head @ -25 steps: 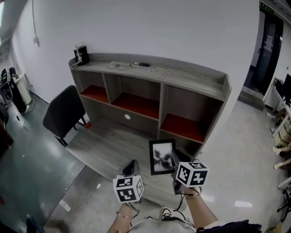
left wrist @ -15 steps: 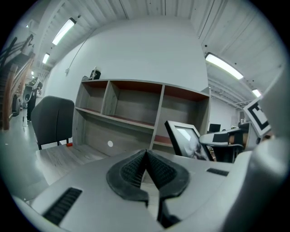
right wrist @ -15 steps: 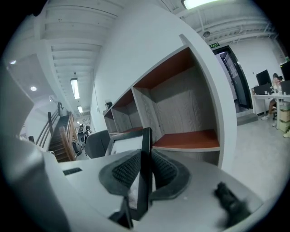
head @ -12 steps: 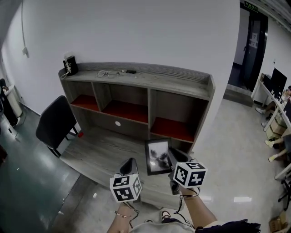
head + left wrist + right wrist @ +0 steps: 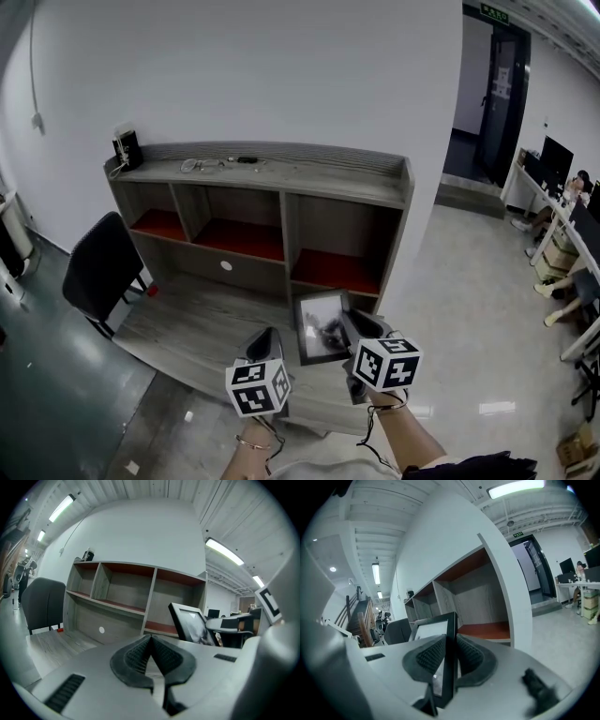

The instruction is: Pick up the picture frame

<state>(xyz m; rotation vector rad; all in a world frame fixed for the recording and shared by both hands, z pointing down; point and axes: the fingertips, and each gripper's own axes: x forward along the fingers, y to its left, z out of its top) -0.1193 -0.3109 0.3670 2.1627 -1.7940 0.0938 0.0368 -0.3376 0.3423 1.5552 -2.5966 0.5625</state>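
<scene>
A black picture frame (image 5: 322, 325) with a dark print is held up over the grey desk (image 5: 202, 323), in front of the lower right cubby. My right gripper (image 5: 357, 327) is shut on the frame's right edge; in the right gripper view the frame (image 5: 449, 634) stands edge-on between the two ribbed pads (image 5: 430, 656). My left gripper (image 5: 263, 345) hovers to the frame's left, shut with nothing in it. The frame (image 5: 193, 623) appears at the right in the left gripper view.
A grey shelf unit (image 5: 262, 211) with red-floored cubbies stands on the desk against the white wall, with cables and a small black device (image 5: 125, 148) on top. A dark chair (image 5: 97, 275) sits at the desk's left. Pale floor and an office area lie to the right.
The head view has swung to the right, so the shelf unit and chair sit further left in it. The frame stays in my right gripper, tilted slightly more. Left gripper holds its place.
</scene>
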